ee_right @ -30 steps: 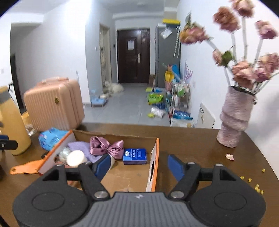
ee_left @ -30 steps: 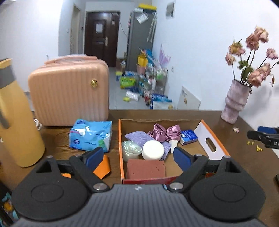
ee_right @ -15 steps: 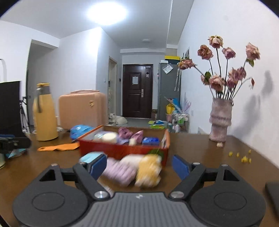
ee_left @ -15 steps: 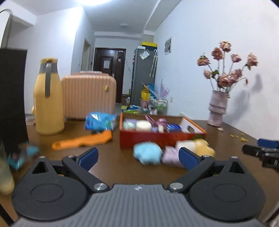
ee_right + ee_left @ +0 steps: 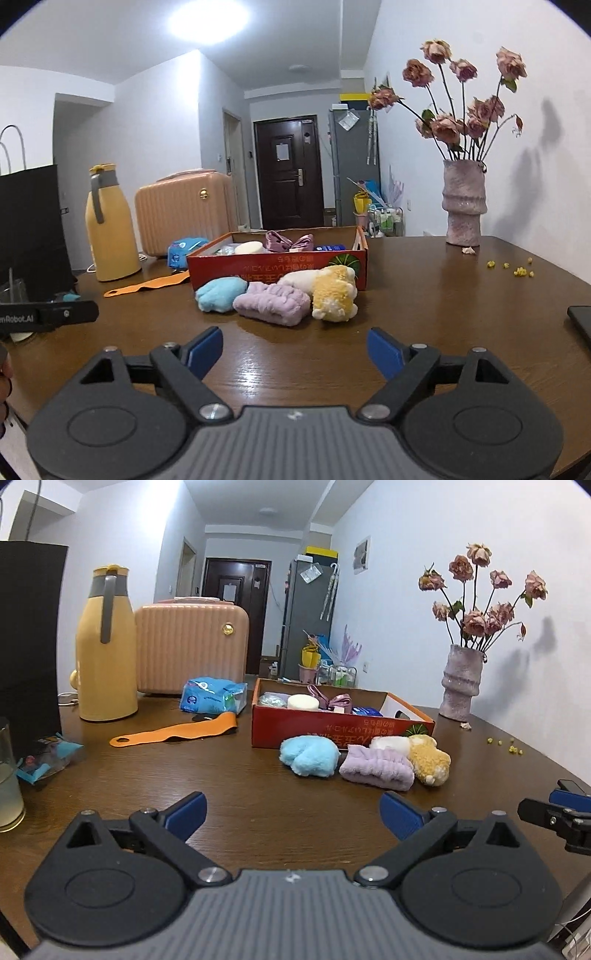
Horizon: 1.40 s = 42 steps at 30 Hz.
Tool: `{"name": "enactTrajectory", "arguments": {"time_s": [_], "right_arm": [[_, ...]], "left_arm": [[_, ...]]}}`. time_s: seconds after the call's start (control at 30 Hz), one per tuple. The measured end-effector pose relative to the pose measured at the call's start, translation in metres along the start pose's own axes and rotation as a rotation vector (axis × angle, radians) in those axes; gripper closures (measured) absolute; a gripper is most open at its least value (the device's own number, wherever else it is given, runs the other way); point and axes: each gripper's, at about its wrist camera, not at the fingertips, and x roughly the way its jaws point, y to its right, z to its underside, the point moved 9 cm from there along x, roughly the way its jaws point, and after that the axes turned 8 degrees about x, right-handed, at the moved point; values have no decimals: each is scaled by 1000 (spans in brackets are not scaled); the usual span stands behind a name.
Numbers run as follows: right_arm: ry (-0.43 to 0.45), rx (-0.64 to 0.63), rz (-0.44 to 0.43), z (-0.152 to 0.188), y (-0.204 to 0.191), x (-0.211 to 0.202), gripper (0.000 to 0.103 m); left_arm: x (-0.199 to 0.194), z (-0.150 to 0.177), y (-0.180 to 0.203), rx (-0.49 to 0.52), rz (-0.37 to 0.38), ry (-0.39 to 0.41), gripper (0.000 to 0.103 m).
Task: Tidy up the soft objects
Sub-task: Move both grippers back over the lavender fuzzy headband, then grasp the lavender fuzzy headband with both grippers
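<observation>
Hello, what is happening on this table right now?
A person holds two grippers low over the brown table. The left hand-held gripper and the right hand-held gripper are both open and empty, their jaws having just been opening. Ahead lie a blue plush, a purple plush band and a yellow plush toy, none touched yet, in front of the red cardboard box.

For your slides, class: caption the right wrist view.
Open right gripper faces three soft toys, blue, purple, yellow, before a red box.
</observation>
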Motion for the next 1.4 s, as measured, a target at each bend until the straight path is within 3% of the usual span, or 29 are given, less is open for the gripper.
{"name": "enactTrajectory", "arguments": {"time_s": [0.13,0.4,0.57,0.7,0.8,0.93,1.13,1.27,1.33,1.4], "right_arm": [[-33,48,-8,-4,8,27,28],[-123,112,-66,-21,5,125,61],[-172,222,-67,-27,9,193,61],[-246,252,-34,-15,15,224,63],[-259,267,-52,-9,13,229,74],[-263,254,-89,-12,9,210,78],[-325,262,-201,-4,-1,133,79],[-391,256,-215,11,-9,94,76],[-400,254,-214,17,-11,82,73],[-387,244,-201,20,-12,77,73]], "left_arm": [[25,-10,7,-7,50,-12,2],[140,-44,49,32,255,-80,45],[224,-38,62,5,347,-245,54],[245,-25,60,-30,403,-304,73],[239,-24,60,-41,394,-295,85],[200,-32,61,-58,425,-252,86],[105,-4,57,-159,435,-255,86],[59,26,59,-229,445,-302,83],[48,27,55,-222,427,-285,75],[45,26,51,-215,405,-269,60]]}}
